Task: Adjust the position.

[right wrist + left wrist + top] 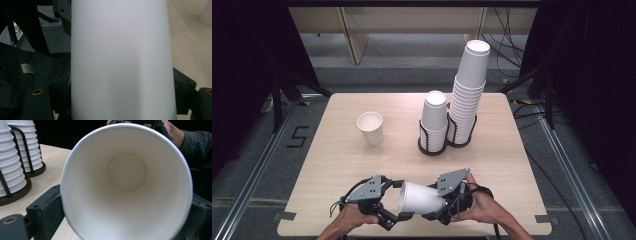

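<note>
Two loose paper cups — two cup stacks in holders — two grippers.

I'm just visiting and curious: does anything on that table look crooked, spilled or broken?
Nothing spilled or visibly broken. The tall cup stack leans slightly, rising well above its holder. One cup stands alone, upright.

Plain white cup, black tongs
</note>
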`<state>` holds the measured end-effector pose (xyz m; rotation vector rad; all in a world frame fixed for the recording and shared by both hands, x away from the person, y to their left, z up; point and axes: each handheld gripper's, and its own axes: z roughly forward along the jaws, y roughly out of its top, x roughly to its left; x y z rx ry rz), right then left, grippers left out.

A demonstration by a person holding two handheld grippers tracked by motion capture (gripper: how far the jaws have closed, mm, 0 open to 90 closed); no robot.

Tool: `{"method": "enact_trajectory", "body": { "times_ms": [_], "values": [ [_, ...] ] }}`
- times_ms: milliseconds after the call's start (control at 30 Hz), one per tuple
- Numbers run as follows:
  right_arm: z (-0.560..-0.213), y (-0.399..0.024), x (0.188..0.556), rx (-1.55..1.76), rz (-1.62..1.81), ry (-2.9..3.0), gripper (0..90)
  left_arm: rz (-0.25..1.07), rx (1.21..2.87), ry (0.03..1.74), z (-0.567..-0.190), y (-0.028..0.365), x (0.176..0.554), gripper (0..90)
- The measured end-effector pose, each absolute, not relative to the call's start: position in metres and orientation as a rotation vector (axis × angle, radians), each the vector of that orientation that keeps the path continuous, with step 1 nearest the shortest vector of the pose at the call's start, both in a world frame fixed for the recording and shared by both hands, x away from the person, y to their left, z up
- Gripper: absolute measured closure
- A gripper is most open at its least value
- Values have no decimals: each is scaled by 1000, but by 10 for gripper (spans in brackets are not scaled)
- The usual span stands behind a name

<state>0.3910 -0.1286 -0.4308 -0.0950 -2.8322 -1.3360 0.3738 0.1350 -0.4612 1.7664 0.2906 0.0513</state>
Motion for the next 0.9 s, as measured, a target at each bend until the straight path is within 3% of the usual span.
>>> {"method": "enact_trajectory", "body": {
  "times_ms": [333, 900],
  "values": [
    [-433, -127, 389, -59, -1320, -2829, 248, 20, 1759, 280, -464, 132, 372, 52],
    [-433, -125, 387, -108, -1299, -2853, 201, 84, 1779, 217, -459, 134, 370, 141]
  ]
}}
